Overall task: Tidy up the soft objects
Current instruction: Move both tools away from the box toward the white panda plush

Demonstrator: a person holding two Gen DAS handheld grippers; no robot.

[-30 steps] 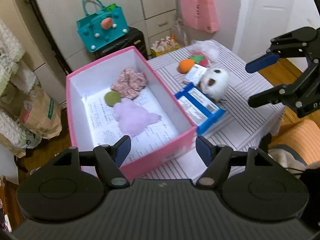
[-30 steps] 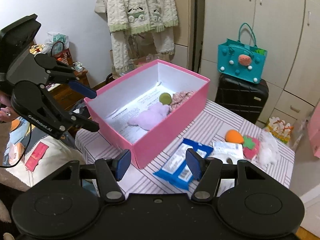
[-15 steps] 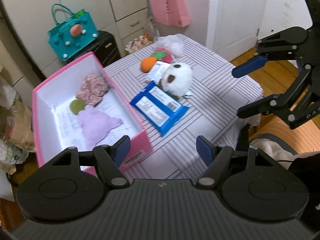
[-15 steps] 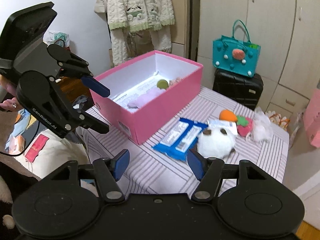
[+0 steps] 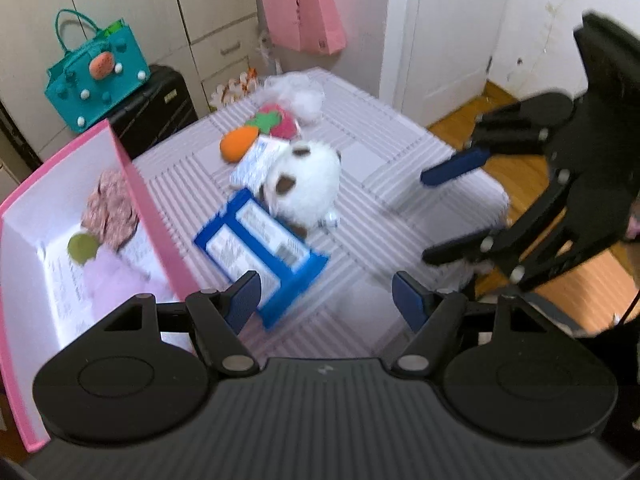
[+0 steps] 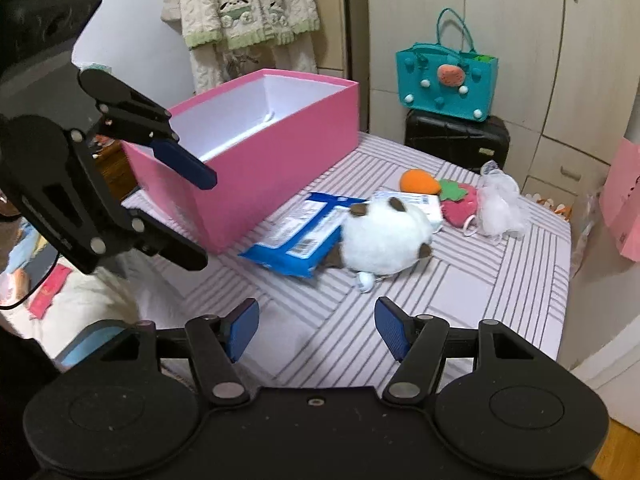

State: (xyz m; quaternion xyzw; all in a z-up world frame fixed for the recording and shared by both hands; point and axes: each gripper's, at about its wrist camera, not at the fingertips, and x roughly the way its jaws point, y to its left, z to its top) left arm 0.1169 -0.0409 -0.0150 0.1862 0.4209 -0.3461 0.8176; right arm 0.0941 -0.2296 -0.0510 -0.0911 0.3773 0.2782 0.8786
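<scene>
A white plush with brown patches (image 5: 304, 188) (image 6: 384, 240) lies mid-table, partly on a blue packet (image 5: 264, 248) (image 6: 304, 232). Behind it are an orange carrot plush (image 5: 238, 146) (image 6: 420, 182), a pink strawberry plush (image 5: 276, 124) (image 6: 460, 204) and a white puff (image 5: 300, 92) (image 6: 500, 208). The pink box (image 5: 136, 200) (image 6: 256, 168) holds a floral fabric piece (image 5: 112, 208), a green disc (image 5: 82, 246) and a lilac plush (image 5: 116, 280). My left gripper (image 5: 326, 300) (image 6: 196, 216) hangs open over the packet's near end. My right gripper (image 6: 316, 328) (image 5: 440, 212) is open in front of the white plush, holding nothing.
The striped tablecloth (image 6: 500, 280) ends at a wall on the right. A teal bag (image 6: 448, 80) sits on a black suitcase (image 6: 456, 140) behind the table. A pink bag (image 5: 304, 12) hangs by the door; wooden floor (image 5: 516, 168) lies beyond the table's far edge.
Both grippers have come lower and closer to the white plush. The left wrist view has swung from the pink box toward the middle of the table. Both stay open.
</scene>
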